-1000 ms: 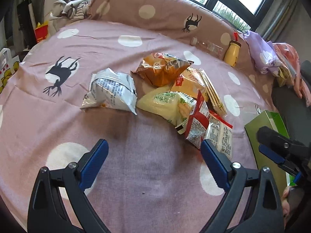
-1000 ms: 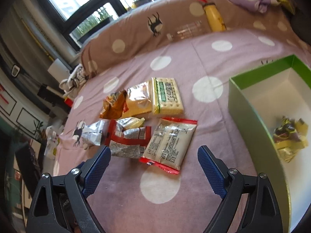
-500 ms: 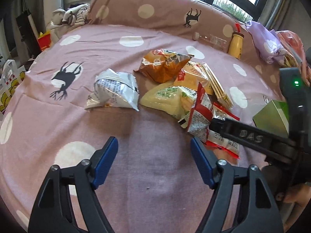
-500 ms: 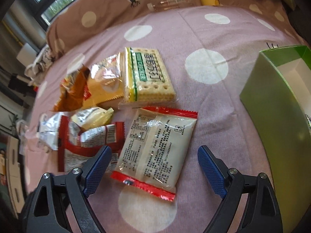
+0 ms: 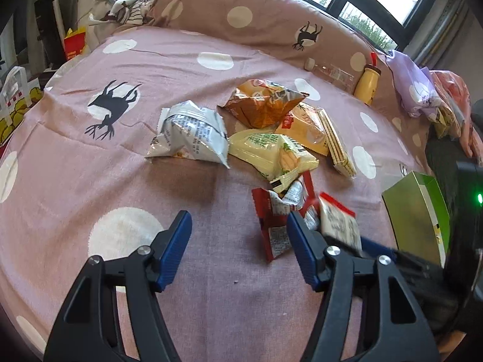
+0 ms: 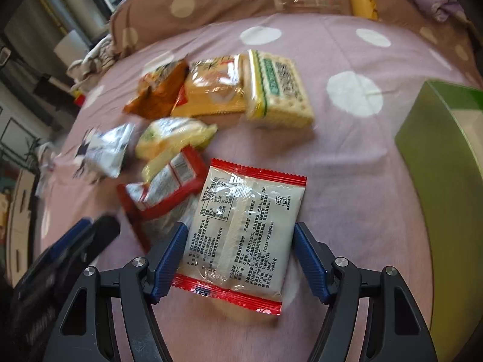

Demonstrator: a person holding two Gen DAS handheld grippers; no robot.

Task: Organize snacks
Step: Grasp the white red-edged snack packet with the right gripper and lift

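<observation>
The pink spotted bedspread fills almost everything I see, with a brown spotted bolster along its far edge. To my right stands the green box, its near wall toward me, well apart from the heap of snacks.

The heap lies mid-bed: a cracker pack farthest right, an orange-yellow bag touching its left side, a crumpled brown-orange bag beyond, a pale yellow bag in the middle, a silver-white bag at the left, and a creased red bag nearest my left gripper.

The white packet with red ends lies flat on the spread just right of the red bag, its back label up. Its long axis runs away from me, tilted a little to the right at the far end, one red crimp toward me and the other toward the heap.

My right gripper is down over that packet's nearer half, its jaws closing with the packet between them. The left pad looks to be at the packet's edge, the right pad just beside the other edge; I cannot tell that they press yet.

My left gripper hangs over bare spread, jaws half spread and closing on nothing, the red bag just beyond its right pad
</observation>
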